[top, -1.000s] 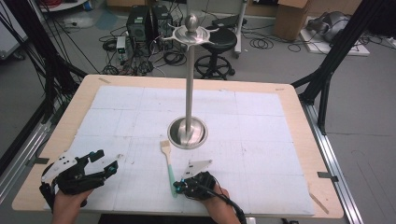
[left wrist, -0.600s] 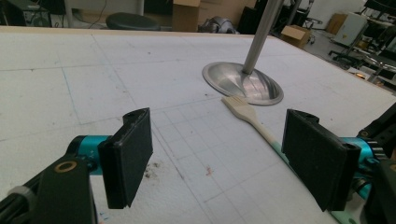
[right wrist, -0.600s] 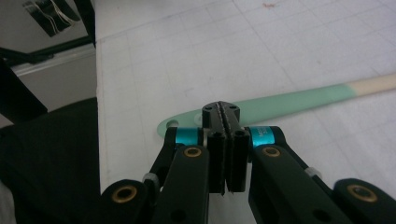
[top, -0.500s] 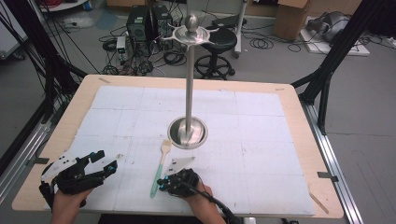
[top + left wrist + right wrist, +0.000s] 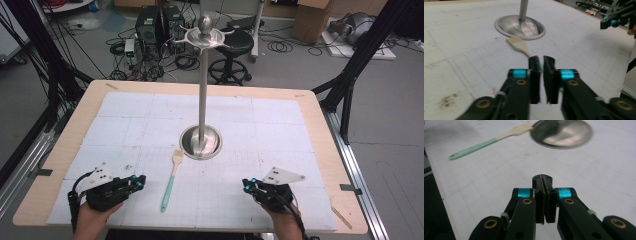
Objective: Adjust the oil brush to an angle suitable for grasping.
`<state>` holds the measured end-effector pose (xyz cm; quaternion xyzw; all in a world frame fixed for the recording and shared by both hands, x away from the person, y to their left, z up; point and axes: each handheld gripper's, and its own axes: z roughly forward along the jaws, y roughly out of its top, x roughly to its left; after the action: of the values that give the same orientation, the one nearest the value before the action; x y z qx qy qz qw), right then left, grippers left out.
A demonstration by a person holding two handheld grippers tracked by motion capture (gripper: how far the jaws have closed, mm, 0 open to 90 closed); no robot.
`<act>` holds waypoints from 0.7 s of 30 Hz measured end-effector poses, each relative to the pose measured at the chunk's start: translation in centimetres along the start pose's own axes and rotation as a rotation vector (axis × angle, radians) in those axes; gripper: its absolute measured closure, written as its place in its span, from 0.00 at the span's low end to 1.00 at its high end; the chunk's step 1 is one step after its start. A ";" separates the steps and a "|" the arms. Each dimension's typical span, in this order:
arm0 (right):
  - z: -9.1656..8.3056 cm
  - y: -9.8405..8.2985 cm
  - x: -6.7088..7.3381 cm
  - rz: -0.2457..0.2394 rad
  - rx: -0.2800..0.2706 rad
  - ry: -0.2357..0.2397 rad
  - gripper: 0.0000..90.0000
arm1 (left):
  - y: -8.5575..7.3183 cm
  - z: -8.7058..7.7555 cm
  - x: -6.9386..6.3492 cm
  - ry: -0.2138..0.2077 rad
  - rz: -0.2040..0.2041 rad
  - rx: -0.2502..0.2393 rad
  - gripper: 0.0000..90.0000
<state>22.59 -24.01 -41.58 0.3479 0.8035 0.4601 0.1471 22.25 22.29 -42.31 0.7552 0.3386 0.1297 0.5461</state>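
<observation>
A silicone brush [image 5: 171, 176] lay flat on the white gridded mat [image 5: 260, 125] that covered the pale wooden desk [image 5: 320, 130]. Its handle was a slim mint-green rod with a small hole at the end, and its head was a flat, pale cream paddle ending in short bristles. The head pointed toward the metal stand [image 5: 201, 142], whose round, polished, dished base sat near the middle of the mat; a thin steel pole rose from it to a ball and hooked arms at the top. The dished base held nothing but the foot of the pole.

The left tongs [image 5: 135, 182] hovered at the near left, just left of the brush handle. In the left gripper view the black ribbed jaws stood almost together with a thin slit between them, nothing in it, the brush head just beyond them. They had just been closing, on nothing. The right tongs [image 5: 248, 184] were at the near right, well apart from the brush, clenched pad to pad and empty.

1 second before, the right tongs had gripped the green handle and held the brush tilted just near of the base; now the brush rested free, and that hand had swung away to the right.
</observation>
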 end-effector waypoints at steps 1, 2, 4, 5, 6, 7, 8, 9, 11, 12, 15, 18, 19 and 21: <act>0.0 0.0 0.0 0.000 0.000 0.000 0.99 | 0.0 0.5 -0.3 -0.006 0.004 0.013 0.99; -0.6 -0.3 -0.3 0.017 -0.008 -0.012 0.99 | 0.1 1.2 -0.9 -0.017 0.004 0.032 1.00; -1.4 -0.6 -0.9 0.032 -0.026 -0.031 0.99 | 0.0 2.6 -1.9 -0.038 0.003 0.055 1.00; -1.6 -0.6 -1.0 0.035 -0.037 -0.035 0.99 | -0.1 3.4 -2.5 -0.051 0.006 0.067 1.00; -1.7 -0.6 -1.0 0.037 -0.047 -0.036 0.99 | -0.2 3.9 -2.9 -0.061 0.010 0.078 1.00; -1.7 -0.5 -1.0 0.035 -0.054 -0.039 0.99 | -0.3 4.8 -3.6 -0.068 0.026 0.100 1.00; -1.7 -0.4 -0.8 0.033 -0.057 -0.036 0.99 | -0.3 5.4 -4.1 -0.066 0.043 0.123 1.00; -1.7 -0.3 -0.7 0.027 -0.058 -0.036 0.99 | -0.4 5.9 -4.4 -0.063 0.051 0.141 1.00; -1.6 -0.3 -0.6 0.015 -0.056 -0.034 0.99 | -0.5 6.6 -4.7 -0.063 0.047 0.175 1.00; -1.6 -0.3 -0.5 0.017 -0.051 -0.033 0.99 | -0.5 6.8 -4.8 -0.058 0.039 0.186 1.00; -1.7 -0.4 -0.6 0.019 -0.053 -0.034 0.99 | -0.8 7.1 -4.8 -0.043 0.052 0.251 1.00; -1.9 -0.4 -0.7 0.019 -0.063 -0.037 0.99 | -0.9 6.9 -4.8 -0.038 0.070 0.297 1.00; -1.9 -0.4 -0.6 0.030 -0.060 -0.036 0.99 | -0.8 6.8 -4.7 -0.052 0.071 0.304 1.00; -2.0 -0.4 -0.7 0.027 -0.066 -0.033 0.99 | -0.7 6.5 -4.5 -0.065 0.083 0.322 1.00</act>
<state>21.79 -25.86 -40.90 0.3611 0.7806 0.4826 0.1656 22.37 14.67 -44.61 0.8501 0.3055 0.0718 0.4229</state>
